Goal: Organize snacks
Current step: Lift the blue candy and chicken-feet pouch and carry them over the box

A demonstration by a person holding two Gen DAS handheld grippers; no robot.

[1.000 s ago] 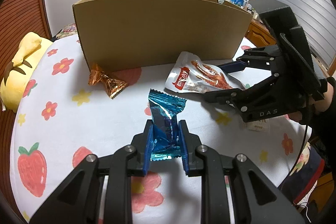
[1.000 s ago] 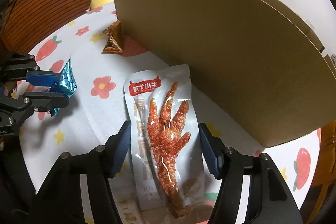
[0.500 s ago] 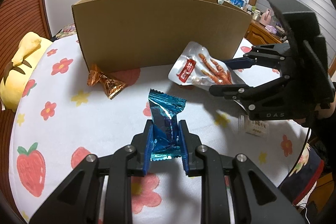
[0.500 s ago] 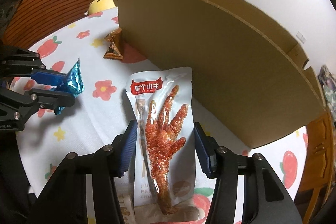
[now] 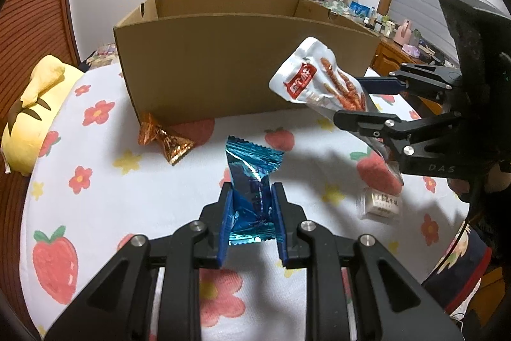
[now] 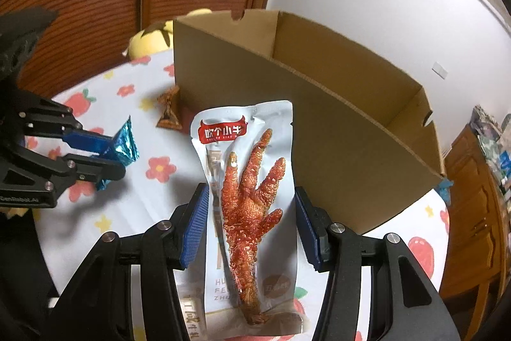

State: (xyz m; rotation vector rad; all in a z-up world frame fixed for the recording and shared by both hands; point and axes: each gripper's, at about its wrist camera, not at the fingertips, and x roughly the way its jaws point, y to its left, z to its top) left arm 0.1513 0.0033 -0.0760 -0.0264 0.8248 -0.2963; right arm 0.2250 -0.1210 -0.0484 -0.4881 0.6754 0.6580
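My left gripper (image 5: 251, 206) is shut on a shiny blue snack packet (image 5: 252, 178), held above the flowered tablecloth; it also shows in the right wrist view (image 6: 123, 146). My right gripper (image 6: 252, 210) is shut on a white chicken-foot snack pouch (image 6: 252, 181), raised above the table beside the open cardboard box (image 6: 335, 117). The left wrist view shows the pouch (image 5: 316, 79) in front of the box (image 5: 223, 63), near its right end. An orange-wrapped snack (image 5: 164, 139) lies at the box's front left corner.
A small white packet (image 5: 381, 205) lies on the tablecloth (image 5: 127, 197) under the right gripper. A yellow plush toy (image 5: 32, 104) sits at the table's left edge. A cluttered wooden cabinet (image 5: 392, 47) stands behind on the right.
My right gripper has closed on the chicken-foot pouch and lifted it off the table, up toward the box rim. My left gripper has risen with the blue packet.
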